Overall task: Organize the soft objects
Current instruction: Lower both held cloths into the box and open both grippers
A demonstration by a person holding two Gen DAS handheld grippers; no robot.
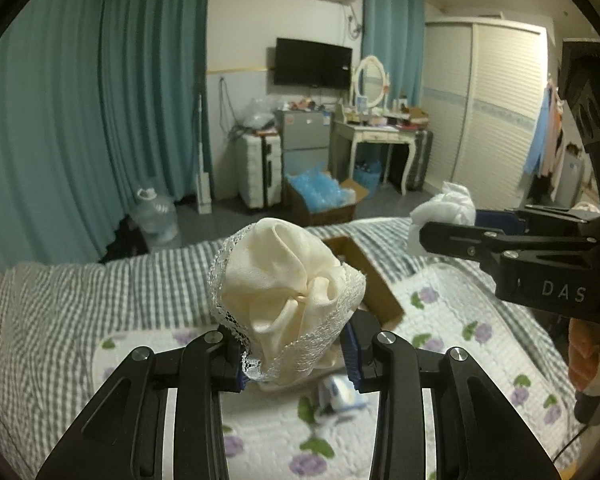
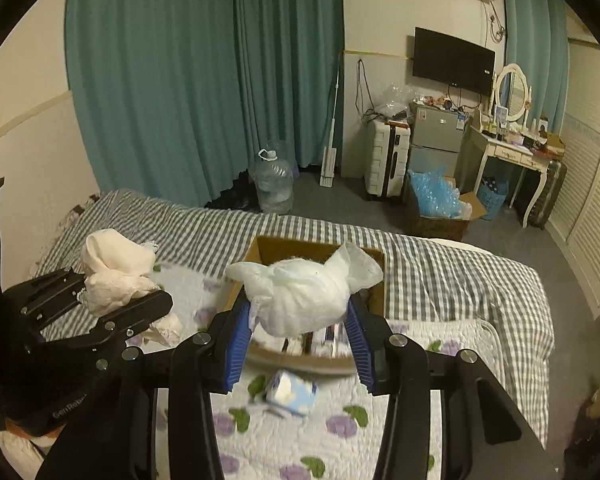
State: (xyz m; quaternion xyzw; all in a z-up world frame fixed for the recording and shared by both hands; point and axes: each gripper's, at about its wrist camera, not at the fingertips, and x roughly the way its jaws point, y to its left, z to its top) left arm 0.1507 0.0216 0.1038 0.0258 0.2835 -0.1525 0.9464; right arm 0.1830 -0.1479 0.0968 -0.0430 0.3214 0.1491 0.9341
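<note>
My left gripper [image 1: 296, 350] is shut on a cream cloth with a lace edge [image 1: 288, 292] and holds it above the bed; it also shows in the right wrist view [image 2: 116, 276]. My right gripper [image 2: 300, 344] is shut on a crumpled white cloth [image 2: 304, 292], held over an open cardboard box [image 2: 320, 250] on the bed. In the left wrist view the right gripper [image 1: 428, 236] comes in from the right with the white cloth [image 1: 444, 208], and the box [image 1: 376, 280] lies behind the cream cloth.
A small blue and white packet [image 2: 292, 394] lies on the white floral quilt [image 2: 340, 432] before the box. The grey checked bedspread [image 2: 460, 276] covers the bed. A water jug [image 2: 274, 188], suitcase [image 2: 386, 160] and box of blue plastic [image 2: 440, 204] stand on the floor.
</note>
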